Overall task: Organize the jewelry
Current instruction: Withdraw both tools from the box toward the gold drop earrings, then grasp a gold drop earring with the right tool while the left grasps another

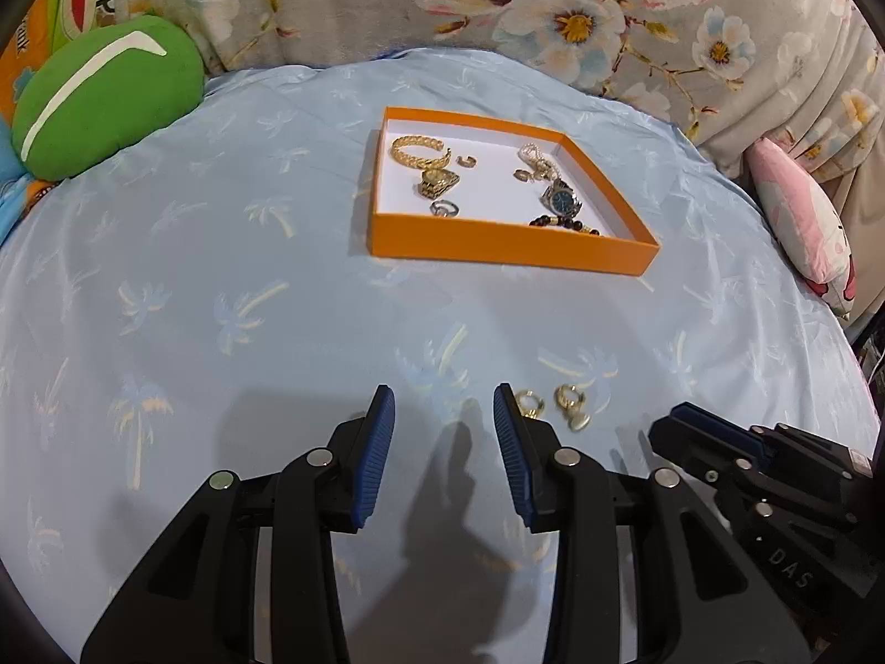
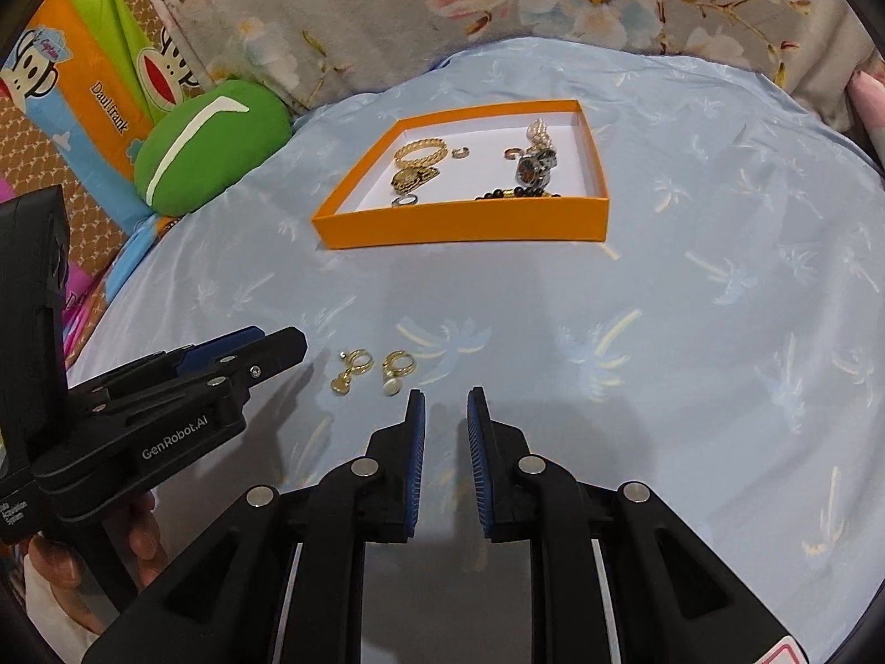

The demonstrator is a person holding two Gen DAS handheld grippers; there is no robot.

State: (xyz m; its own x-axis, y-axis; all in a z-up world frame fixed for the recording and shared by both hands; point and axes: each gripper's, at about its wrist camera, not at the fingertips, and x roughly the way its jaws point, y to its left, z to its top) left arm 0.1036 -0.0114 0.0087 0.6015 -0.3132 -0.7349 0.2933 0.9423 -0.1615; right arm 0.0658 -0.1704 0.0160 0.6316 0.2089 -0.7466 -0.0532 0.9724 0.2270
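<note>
Earrings near the jaws, tray beyond

Two earrings (image 1: 553, 401) lie on the bedspread (image 1: 221, 304) just right of the left gripper (image 1: 444, 420), left of the right gripper (image 2: 446, 415); the jewelry-filled tray (image 1: 498, 238) sits well ahead.

Pale blue palm-print bedsheet (image 1: 221, 276), floral curtain (image 1: 553, 11), green cushion (image 1: 105, 94) behind.

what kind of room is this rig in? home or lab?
Home, most likely a bedroom. The work surface looks like a bed with a blue palm-print sheet, a floral blanket bunched behind it, and a green plush cushion beside it.
</note>
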